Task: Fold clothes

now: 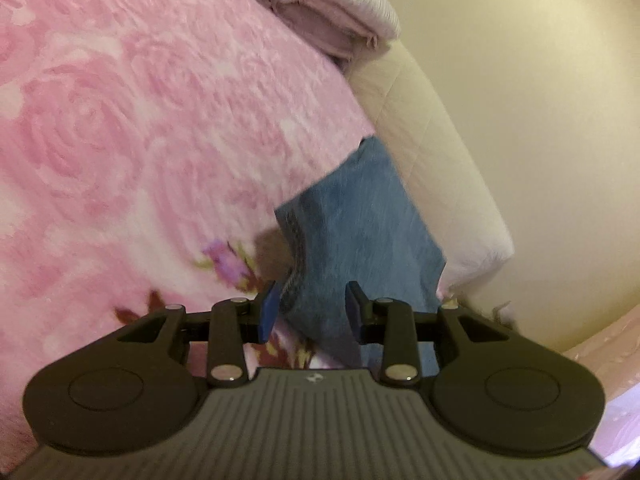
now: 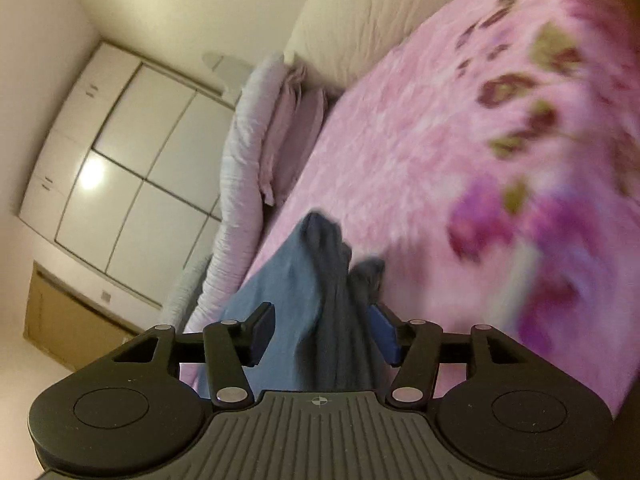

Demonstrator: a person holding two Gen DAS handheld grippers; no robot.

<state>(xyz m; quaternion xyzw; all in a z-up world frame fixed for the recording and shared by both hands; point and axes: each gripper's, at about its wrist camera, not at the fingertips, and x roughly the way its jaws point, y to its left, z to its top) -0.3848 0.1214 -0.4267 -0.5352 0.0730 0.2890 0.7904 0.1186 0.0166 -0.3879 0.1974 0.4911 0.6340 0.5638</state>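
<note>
Blue garment (image 1: 356,232) lay on the bed (image 1: 120,120), on the pink floral blanket, at the bed edge next to the cream padded side (image 1: 432,140).

Left gripper (image 1: 312,308): fingers (image 1: 267,314) spread, cloth hem between them, pads didn't look pressed on it. Released.

Right gripper (image 2: 322,330): bunched dark-blue folds of the same garment (image 2: 332,300) ran between the fingers (image 2: 262,332). Right pad touching cloth, left pad showed a gap; loose, not clenched. View blurred.

Folded lilac bedding (image 2: 280,136) sat at the far bed edge, well apart from the garment. White wardrobe (image 2: 120,160) behind.
</note>
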